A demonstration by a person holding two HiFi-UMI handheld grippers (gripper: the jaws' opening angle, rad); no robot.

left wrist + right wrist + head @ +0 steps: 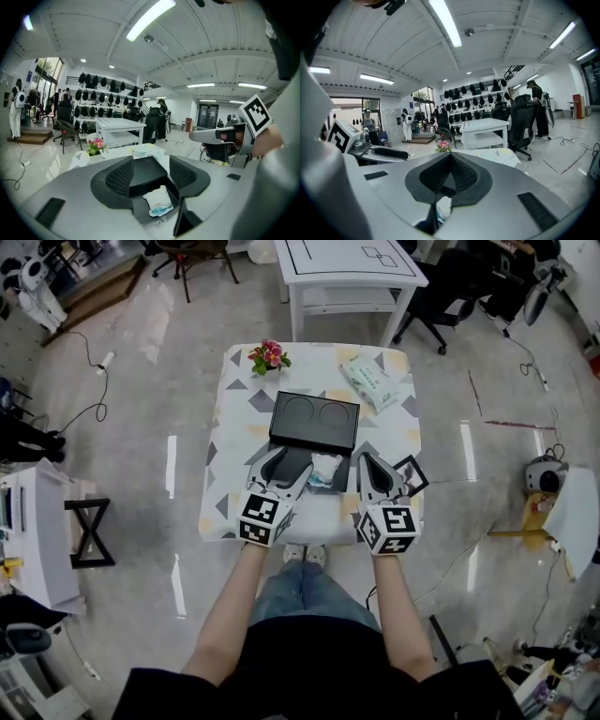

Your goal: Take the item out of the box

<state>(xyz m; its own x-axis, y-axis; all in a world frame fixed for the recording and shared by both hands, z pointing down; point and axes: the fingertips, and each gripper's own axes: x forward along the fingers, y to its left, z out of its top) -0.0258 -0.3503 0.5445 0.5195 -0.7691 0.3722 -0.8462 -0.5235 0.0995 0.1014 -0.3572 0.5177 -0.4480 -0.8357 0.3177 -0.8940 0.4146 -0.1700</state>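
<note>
One box [314, 420], one pouch [325, 468], one plant [269, 356]

Small square table [232, 432] dead centre, draped in a white cloth scattered with grey and yellow triangles, standing on a glossy pale floor [141, 381]. Up at the far edge, left of the middle, there's a little pot of pink flowers [269, 356]. Across on the far right, a white-and-green soft packet [370, 382] lies at a slant. And in the middle, reaching toward the near edge, the black box [314, 420] lies open on the cloth, the packet just off its far right corner.
</note>
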